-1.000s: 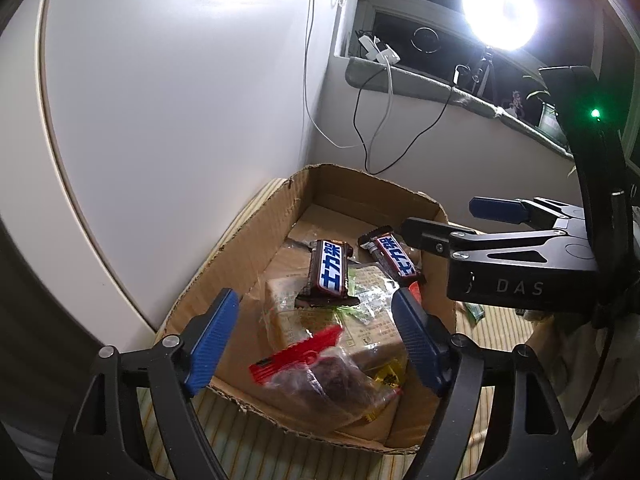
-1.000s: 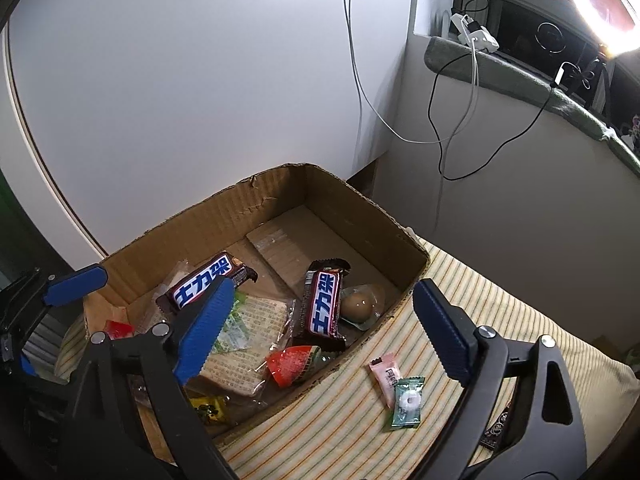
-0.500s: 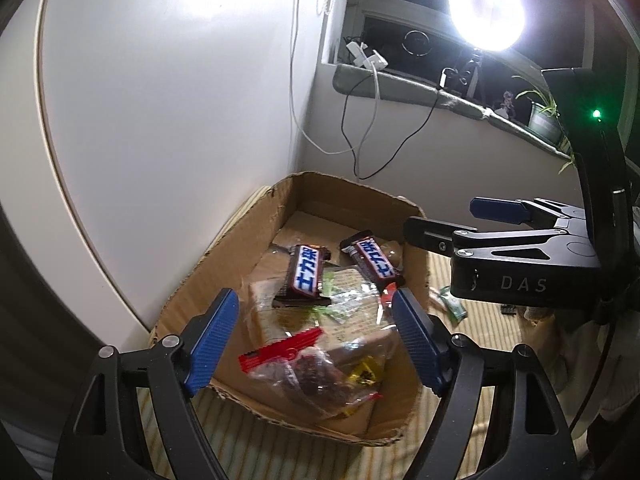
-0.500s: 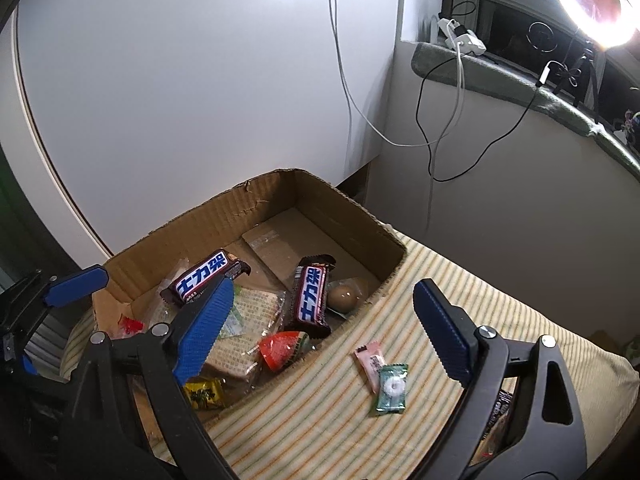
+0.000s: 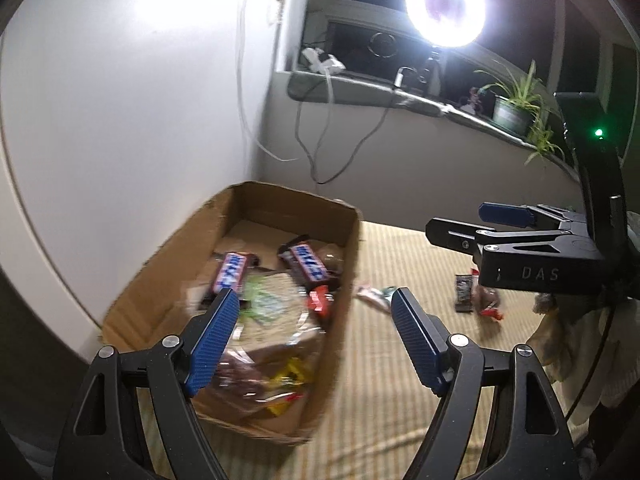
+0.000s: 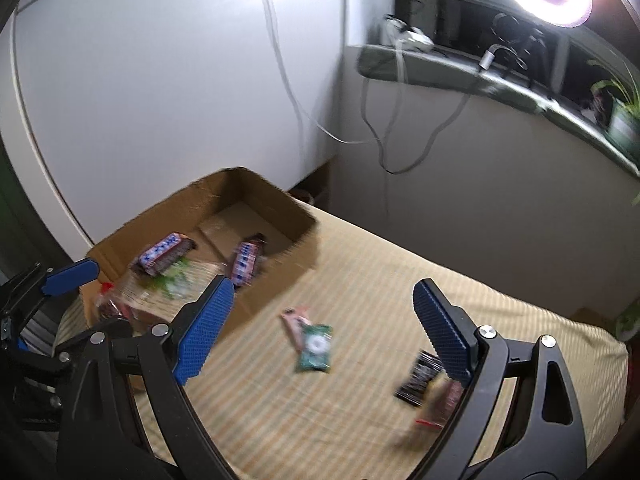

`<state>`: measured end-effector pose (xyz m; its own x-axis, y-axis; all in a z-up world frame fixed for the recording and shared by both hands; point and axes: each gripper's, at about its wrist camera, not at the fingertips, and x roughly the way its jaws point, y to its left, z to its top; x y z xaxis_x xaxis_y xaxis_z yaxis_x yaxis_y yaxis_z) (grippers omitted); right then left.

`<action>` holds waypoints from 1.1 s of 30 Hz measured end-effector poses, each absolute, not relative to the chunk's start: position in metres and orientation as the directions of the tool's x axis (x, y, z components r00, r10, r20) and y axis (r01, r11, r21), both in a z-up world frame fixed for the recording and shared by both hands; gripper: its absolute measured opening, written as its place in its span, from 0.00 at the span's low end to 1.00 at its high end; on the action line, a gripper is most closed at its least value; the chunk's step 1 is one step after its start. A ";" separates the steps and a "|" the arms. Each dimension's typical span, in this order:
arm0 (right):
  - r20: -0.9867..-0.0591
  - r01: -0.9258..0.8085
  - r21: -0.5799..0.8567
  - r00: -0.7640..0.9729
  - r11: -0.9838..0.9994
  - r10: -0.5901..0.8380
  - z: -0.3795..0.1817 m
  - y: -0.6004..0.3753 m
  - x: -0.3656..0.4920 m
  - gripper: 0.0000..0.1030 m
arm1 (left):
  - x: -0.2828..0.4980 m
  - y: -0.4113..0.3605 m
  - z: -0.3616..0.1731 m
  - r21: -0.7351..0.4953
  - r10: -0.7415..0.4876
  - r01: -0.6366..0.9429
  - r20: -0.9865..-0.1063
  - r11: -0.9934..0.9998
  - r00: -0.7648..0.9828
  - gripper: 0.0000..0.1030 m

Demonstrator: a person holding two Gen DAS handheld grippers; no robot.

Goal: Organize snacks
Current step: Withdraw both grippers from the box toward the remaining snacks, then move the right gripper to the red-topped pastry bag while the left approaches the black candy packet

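Cardboard box [image 5: 344,280] holding two chocolate bars [image 5: 230,274] and bagged snacks, both tools spread apart, empty.

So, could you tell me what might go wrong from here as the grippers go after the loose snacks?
The green candy overlaps the pink candy on the striped mat; the open right gripper may grab both or flick one away.

The dark wrapper lies partly behind the right gripper's finger, so it is easily nudged or missed.

The cardboard box is already piled with snacks; a careless drop could spill over its low wall.
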<state>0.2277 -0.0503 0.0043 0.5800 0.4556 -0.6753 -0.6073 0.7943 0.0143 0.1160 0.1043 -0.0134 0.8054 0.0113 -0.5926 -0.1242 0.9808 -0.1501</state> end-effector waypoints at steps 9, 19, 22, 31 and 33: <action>-0.714 -0.523 0.021 0.589 0.852 0.378 -0.015 -0.120 0.246 0.91 | 0.130 0.065 -0.018 -0.169 -0.075 -0.035 -0.604 0.985 0.793 0.71; -0.768 -0.431 0.137 0.523 0.892 0.371 -0.048 -0.177 0.268 0.90 | 0.157 0.026 -0.034 -0.187 -0.166 0.058 -0.640 0.981 0.750 0.51; -0.783 -0.429 0.169 0.489 0.887 0.385 -0.059 -0.182 0.270 0.78 | 0.168 0.015 -0.039 -0.201 -0.200 0.087 -0.651 0.976 0.733 0.42; -0.803 -0.431 0.245 0.411 0.868 0.431 -0.086 -0.187 0.275 0.63 | 0.200 -0.013 -0.058 -0.248 -0.284 0.152 -0.685 0.957 0.671 0.34; -0.805 -0.433 0.254 0.400 0.865 0.437 -0.089 -0.187 0.277 0.61 | 0.207 -0.021 -0.063 -0.249 -0.296 0.167 -0.694 0.954 0.656 0.32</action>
